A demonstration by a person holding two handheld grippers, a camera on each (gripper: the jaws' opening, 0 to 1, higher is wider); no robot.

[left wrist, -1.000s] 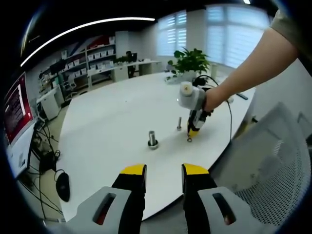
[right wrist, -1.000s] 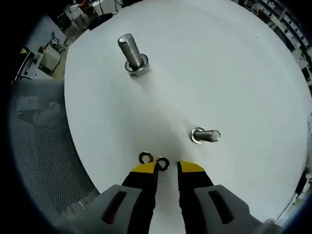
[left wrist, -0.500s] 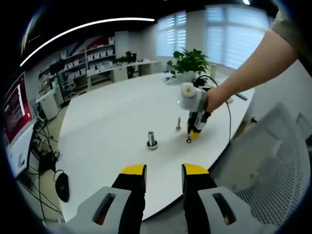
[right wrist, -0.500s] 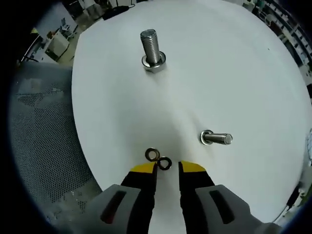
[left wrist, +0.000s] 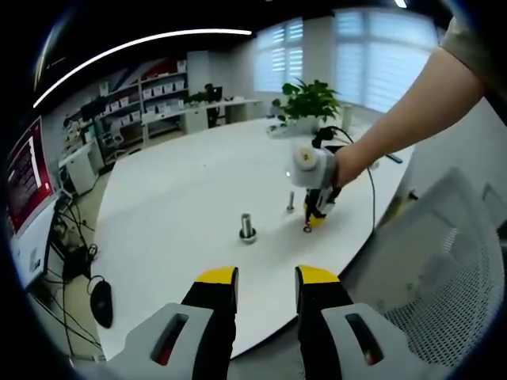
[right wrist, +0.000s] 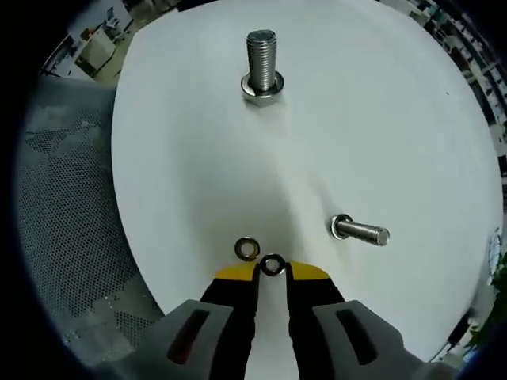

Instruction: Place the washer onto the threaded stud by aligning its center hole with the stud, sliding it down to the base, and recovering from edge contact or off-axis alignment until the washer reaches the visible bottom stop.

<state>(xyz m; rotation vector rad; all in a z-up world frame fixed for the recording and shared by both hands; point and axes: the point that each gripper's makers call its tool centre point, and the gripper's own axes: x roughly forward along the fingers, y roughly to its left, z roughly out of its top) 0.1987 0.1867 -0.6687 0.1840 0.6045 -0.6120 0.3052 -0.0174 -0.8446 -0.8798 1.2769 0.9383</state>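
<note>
Two small metal washers lie on the white table (right wrist: 190, 158); one washer (right wrist: 248, 248) sits just left of my right gripper's tips, the other washer (right wrist: 272, 265) lies right between them. My right gripper (right wrist: 272, 274) is open, its jaws close on either side of that washer. A large threaded stud (right wrist: 261, 63) stands upright far ahead, and a smaller stud (right wrist: 360, 233) stands to the right. In the left gripper view, my left gripper (left wrist: 267, 277) hangs open and empty off the table's near edge, facing the large stud (left wrist: 247, 227), the small stud (left wrist: 291, 201) and the right gripper (left wrist: 314, 215).
A white mesh chair (left wrist: 447, 261) stands at the table's right edge, and its mesh (right wrist: 71, 206) borders the table in the right gripper view. A potted plant (left wrist: 311, 98) sits at the table's far end. A person's arm (left wrist: 404, 103) holds the right gripper.
The right gripper has crept forward and lined up with the washers; its jaw gap has narrowed and one washer now lies between the tips. The left gripper has stayed put.
</note>
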